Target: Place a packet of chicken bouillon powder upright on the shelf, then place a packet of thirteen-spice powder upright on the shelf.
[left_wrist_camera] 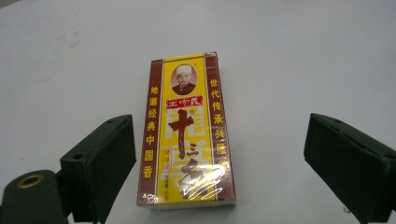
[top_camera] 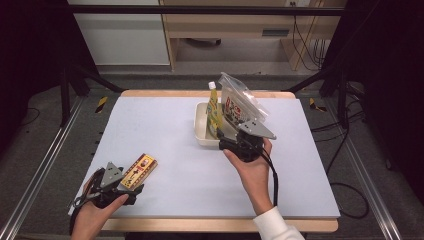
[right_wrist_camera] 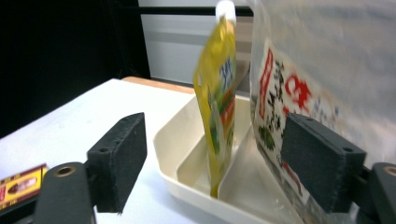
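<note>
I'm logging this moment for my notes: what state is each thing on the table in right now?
Spice box: lying flat on the table, between the open left claw jaws, untouched.
Yellow pouch: upright in the tray, cap on.
Clear bag: standing in the tray, leaning.
Tray: on the table, holding both.
Right claw: open, holding nothing.

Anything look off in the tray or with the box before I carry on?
Nothing spilled or damaged. The yellow pouch and the clear bag stand on end in the white tray, the bag leaning toward the right edge of the high view. The spice box lies flat between the open left gripper jaws. The right gripper is open too.
</note>
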Demonstrator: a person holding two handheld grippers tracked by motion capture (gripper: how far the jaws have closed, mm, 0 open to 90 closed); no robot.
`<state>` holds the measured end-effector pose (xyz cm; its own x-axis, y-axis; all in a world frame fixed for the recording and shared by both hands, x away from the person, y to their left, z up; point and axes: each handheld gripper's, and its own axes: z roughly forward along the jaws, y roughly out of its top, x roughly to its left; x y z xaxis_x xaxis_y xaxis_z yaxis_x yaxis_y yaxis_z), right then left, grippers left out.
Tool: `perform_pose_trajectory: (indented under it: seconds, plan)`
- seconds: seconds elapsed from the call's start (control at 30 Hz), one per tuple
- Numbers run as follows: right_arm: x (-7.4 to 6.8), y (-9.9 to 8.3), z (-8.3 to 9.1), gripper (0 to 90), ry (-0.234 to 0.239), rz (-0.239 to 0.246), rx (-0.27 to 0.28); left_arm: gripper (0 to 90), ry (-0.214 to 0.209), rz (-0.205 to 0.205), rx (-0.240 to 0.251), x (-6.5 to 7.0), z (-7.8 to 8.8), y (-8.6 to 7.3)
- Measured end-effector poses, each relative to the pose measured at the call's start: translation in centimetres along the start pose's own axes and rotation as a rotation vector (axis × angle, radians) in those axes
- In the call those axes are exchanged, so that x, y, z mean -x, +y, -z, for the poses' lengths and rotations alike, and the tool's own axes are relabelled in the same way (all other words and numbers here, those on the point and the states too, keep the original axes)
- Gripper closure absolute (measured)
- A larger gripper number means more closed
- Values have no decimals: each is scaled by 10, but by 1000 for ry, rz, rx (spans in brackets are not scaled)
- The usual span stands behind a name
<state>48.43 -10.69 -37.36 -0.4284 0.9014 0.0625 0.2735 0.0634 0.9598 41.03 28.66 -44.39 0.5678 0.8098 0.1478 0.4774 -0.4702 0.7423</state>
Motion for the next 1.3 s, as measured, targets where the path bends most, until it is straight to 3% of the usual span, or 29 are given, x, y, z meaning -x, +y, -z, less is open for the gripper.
perform_pose_trajectory:
  seconds: [0.13,0.27,0.5,0.7,0.8,0.83,1.07,1.17,1.2,1.27,1.3]
  plan:
    - [5,-16,1,184,-18,33,-31,103,12,-5,-43,1,-2,-1]
    - [8,-25,0,153,-11,45,-67,107,20,-2,-51,1,-3,-1]
    - [12,-44,16,151,-2,129,-140,110,48,8,-85,-2,-3,-2]
    - [24,-61,30,164,9,100,-213,120,53,22,-113,-4,-3,-3]
    - [32,-71,39,167,2,75,-255,142,33,37,-113,-5,-2,-2]
    - [34,-73,39,160,-3,74,-262,144,9,36,-127,-7,1,0]
    - [38,-73,40,158,-21,72,-268,152,-18,50,-173,-15,-1,7]
    - [36,-75,38,156,-17,74,-285,151,-45,37,-217,-19,-5,19]
    - [36,-77,36,155,-9,76,-298,149,-54,4,-269,-21,-11,27]
    - [36,-78,35,154,-5,80,-305,150,-51,-3,-285,-23,-13,31]
    - [35,-79,34,154,-3,87,-316,175,-65,-18,-323,-23,-17,38]
